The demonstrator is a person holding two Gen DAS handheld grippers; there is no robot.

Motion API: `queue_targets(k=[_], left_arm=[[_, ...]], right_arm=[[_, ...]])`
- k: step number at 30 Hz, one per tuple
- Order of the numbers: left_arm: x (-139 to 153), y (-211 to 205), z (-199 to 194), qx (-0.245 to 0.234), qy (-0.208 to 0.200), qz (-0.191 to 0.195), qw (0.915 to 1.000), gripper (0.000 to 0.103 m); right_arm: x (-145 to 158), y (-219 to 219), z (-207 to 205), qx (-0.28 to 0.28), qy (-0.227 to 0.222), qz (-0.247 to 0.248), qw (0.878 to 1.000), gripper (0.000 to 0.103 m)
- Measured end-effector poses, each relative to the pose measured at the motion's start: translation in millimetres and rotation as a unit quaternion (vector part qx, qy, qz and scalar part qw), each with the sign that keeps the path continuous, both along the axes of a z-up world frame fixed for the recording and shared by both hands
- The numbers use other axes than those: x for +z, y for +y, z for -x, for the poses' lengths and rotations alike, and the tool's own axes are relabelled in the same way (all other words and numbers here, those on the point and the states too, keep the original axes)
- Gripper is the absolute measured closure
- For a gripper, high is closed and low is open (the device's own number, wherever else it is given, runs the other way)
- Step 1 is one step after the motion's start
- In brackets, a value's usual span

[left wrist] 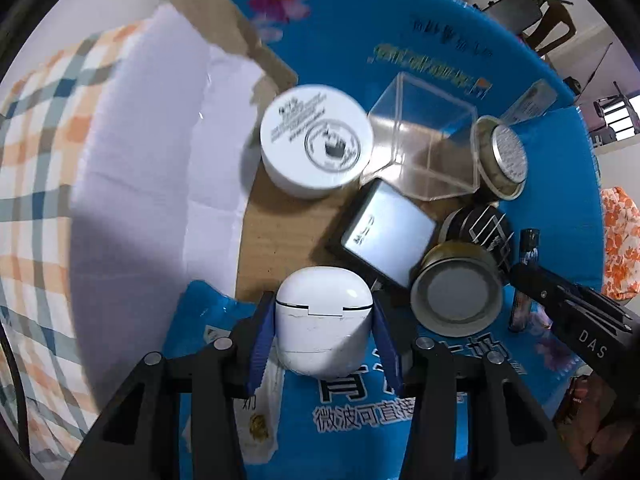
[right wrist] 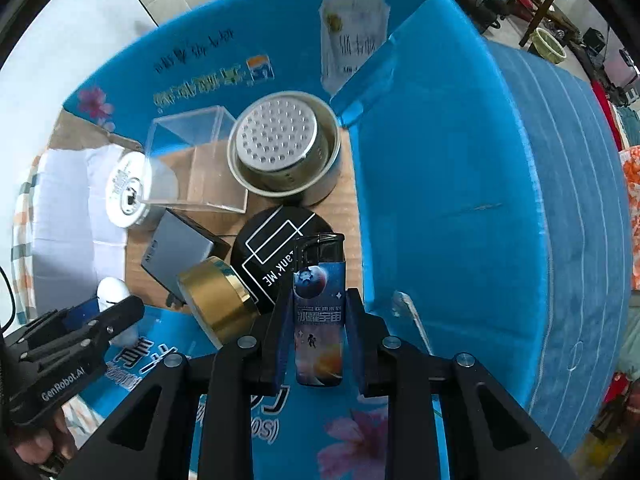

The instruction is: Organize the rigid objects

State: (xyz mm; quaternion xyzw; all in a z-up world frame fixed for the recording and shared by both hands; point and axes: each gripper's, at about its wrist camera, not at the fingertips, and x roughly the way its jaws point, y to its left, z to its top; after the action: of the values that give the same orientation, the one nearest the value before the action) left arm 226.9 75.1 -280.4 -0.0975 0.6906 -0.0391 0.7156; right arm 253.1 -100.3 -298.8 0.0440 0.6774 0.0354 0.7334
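My left gripper point(left wrist: 324, 332) is shut on a white earbud case point(left wrist: 323, 320), held over the near edge of a blue cardboard box point(left wrist: 440, 40). My right gripper point(right wrist: 320, 320) is shut on a printed lighter point(right wrist: 319, 312), upright above the box's near wall; the lighter point(left wrist: 526, 276) also shows in the left view. In the box lie a white round jar point(left wrist: 316, 140), a clear plastic cube point(left wrist: 428, 148), a grey flat case point(left wrist: 384, 236), a black round tin point(right wrist: 280, 256), a gold-rimmed tin point(right wrist: 218, 302) and a steel strainer cup point(right wrist: 284, 148).
The box flaps point(right wrist: 440, 184) stand up on the right and far sides. White paper point(left wrist: 152, 168) and a checked cloth point(left wrist: 36, 160) lie left of the box. A hand point(right wrist: 36, 444) holds the left gripper body. Chairs and furniture stand beyond.
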Motion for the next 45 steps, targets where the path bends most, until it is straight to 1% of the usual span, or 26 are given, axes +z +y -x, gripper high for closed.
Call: queue_targets(k=[5,10,12,14,15,20,21,22,23,24,25,26,27,30,31,32,34,37,39,40,43,45], left_arm=[[-8.7,-0.2,0.6,-0.005,0.006,-0.002,1.0,0.06],[-15.2,0.5,-1.2,-0.008,0.011,-0.005,0.9999,0.06],[-15.7,2.5,-0.6,-0.006,0.011,-0.005,0.9999,0.06],[-13.1,2.6,1.5,-0.007,0.009,-0.016,0.9998,0.059],[-10.2,1.8,1.8,-0.009,0.004,-0.026,0.9996,0.059],[7.4,-1.4,2.6,-0.018,-0.014,-0.047,0.9986,0.059],[12.2,-2.1,3.1,-0.021,-0.019,-0.055,0.9981,0.056],[17.2,-4.3,3.7,-0.022,-0.023,-0.059,0.9978,0.047],[21.5,-3.7,3.8,-0.019,-0.028,-0.064,0.9974,0.039],[26.7,-2.2,4.8,-0.014,-0.036,-0.068,0.9969,0.026],[32.0,-0.8,5.3,-0.012,-0.045,-0.067,0.9967,0.021],[36.0,0.6,6.0,-0.01,-0.05,-0.066,0.9965,0.02],[40.4,2.3,6.7,-0.007,-0.052,-0.072,0.996,0.017],[50.4,6.1,6.9,-0.003,-0.058,-0.078,0.9953,0.0],[52.4,7.6,8.3,-0.002,-0.058,-0.082,0.995,0.0],[54.1,8.8,3.8,-0.001,-0.057,-0.085,0.9948,0.0],[57.7,8.4,6.3,0.001,-0.06,-0.089,0.9942,0.0],[67.3,6.5,9.4,0.004,-0.066,-0.091,0.9936,0.0],[68.5,4.7,10.5,0.004,-0.069,-0.092,0.9933,0.0],[70.4,3.4,11.2,0.004,-0.071,-0.093,0.9932,0.0],[84.7,0.7,16.7,0.005,-0.08,-0.088,0.9929,0.0],[103.9,-4.3,23.2,0.001,-0.092,-0.088,0.9919,0.0]], right_arm=[[-12.4,2.7,-1.4,0.002,0.007,0.003,1.0,0.076],[-15.2,3.8,-2.2,0.007,0.004,0.006,1.0,0.075],[-17.0,2.6,-2.6,0.004,0.011,0.004,1.0,0.075],[-17.8,0.6,-4.1,0.004,0.018,0.001,1.0,0.074],[-17.9,1.0,-3.6,0.005,0.021,0.006,1.0,0.073],[-10.5,-1.4,3.3,0.015,0.018,0.028,0.999,0.06],[-7.6,-1.8,4.5,0.016,0.016,0.032,0.999,0.059],[-3.8,-2.3,5.8,0.016,0.014,0.038,0.999,0.056],[-0.4,-1.8,6.5,0.017,0.013,0.045,0.999,0.052],[4.5,-2.4,8.2,0.014,0.009,0.046,0.999,0.048],[8.9,-2.7,8.9,0.012,0.006,0.045,0.999,0.035],[13.8,-3.2,10.1,0.01,0.002,0.043,0.999,0.023],[19.3,-4.3,11.7,0.008,-0.002,0.039,0.999,0.021],[32.1,-5.0,15.7,0.012,-0.009,0.053,0.998,0.019],[36.1,-5.8,17.3,0.013,-0.013,0.054,0.998,0.015],[38.9,-6.4,20.0,0.014,-0.016,0.054,0.998,0.009],[45.1,-7.6,24.5,0.018,-0.025,0.058,0.998,0.0],[51.2,-10.0,29.5,0.018,-0.029,0.058,0.998,0.0],[56.0,-13.6,30.6,0.014,-0.031,0.055,0.998,0.0],[63.5,-15.6,32.2,0.012,-0.033,0.053,0.998,0.0],[79.1,-20.5,34.6,0.006,-0.041,0.045,0.998,0.0],[93.9,-24.0,39.8,0.002,-0.051,0.04,0.998,0.0]])
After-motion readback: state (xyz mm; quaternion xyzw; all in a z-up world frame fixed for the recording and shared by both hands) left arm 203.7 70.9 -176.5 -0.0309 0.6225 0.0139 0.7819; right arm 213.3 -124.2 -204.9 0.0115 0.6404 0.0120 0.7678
